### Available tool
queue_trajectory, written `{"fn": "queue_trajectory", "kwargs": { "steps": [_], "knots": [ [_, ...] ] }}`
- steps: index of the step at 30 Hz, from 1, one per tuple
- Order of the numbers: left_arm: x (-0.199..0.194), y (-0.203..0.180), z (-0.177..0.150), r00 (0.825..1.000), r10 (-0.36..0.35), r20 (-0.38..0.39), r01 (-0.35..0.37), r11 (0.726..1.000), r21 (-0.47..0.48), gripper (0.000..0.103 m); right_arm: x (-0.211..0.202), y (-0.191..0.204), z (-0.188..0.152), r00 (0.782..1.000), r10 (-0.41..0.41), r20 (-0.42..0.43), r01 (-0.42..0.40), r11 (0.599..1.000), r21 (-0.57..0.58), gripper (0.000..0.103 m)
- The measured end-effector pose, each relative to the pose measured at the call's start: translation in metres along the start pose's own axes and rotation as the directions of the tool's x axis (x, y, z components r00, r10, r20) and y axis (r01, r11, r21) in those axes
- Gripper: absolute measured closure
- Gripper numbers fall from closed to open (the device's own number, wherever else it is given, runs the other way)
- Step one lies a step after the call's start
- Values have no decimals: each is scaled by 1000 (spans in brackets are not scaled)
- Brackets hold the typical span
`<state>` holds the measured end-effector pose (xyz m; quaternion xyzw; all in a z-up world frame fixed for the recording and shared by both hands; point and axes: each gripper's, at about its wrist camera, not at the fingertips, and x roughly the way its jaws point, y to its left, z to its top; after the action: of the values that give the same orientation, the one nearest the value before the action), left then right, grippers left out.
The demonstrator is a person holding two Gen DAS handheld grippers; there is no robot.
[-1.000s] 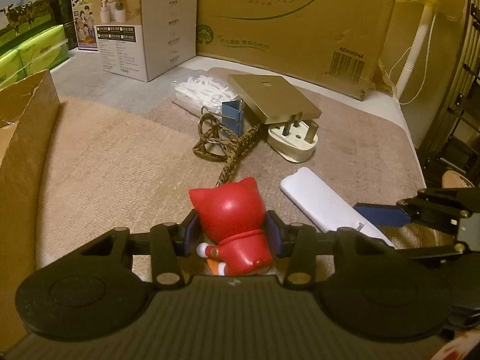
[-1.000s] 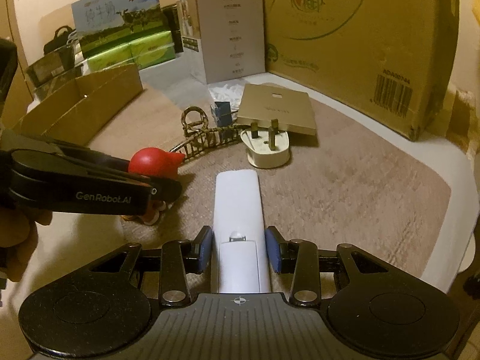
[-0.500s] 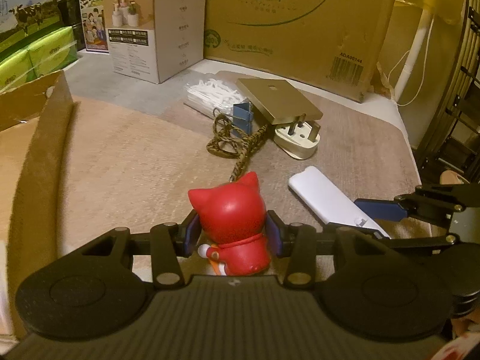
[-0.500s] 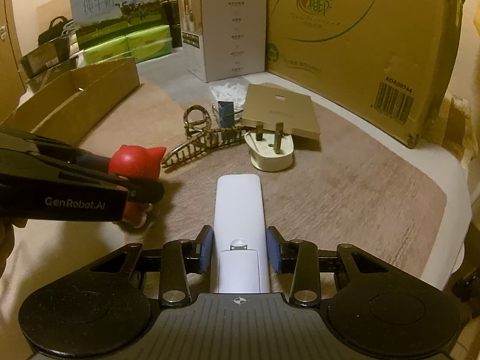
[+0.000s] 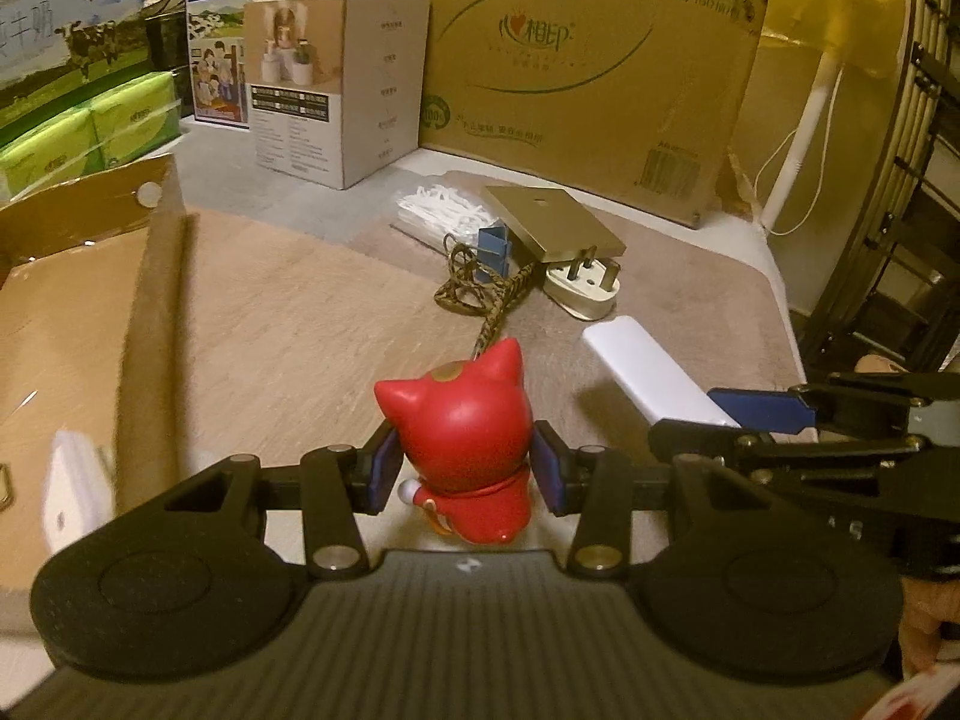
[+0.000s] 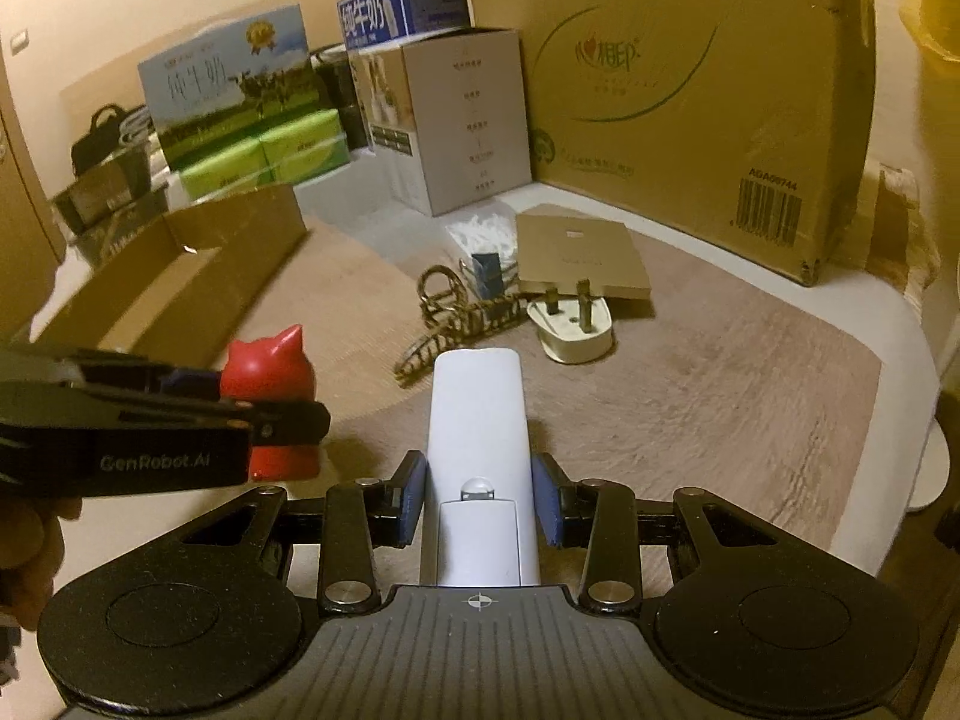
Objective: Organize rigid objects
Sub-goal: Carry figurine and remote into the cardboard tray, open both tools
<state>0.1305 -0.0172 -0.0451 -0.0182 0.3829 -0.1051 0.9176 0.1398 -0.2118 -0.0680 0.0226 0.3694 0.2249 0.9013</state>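
Bare mat [image 5: 288, 324] beside cardboard tray [image 5: 150, 300]

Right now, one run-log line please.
left gripper: shut on red cat figurine | right gripper: shut on white remote | both lifted off mat

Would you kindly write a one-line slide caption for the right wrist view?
Right gripper clamps a white remote while the left gripper holds a red cat figurine.
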Motion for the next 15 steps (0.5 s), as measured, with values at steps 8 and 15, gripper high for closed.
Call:
{"fn": "queue_trajectory", "kwargs": {
  "steps": [8,15],
  "knots": [
    [-45,17,-5,999,11,45,-10,1000,-15,61,-22,29,5,999,31,31,-31,999,15,64],
    [-90,51,6,993,55,103,-52,998,-29,61,-28,68,25,994,81,69,-83,996,16,64]
  ]
}}
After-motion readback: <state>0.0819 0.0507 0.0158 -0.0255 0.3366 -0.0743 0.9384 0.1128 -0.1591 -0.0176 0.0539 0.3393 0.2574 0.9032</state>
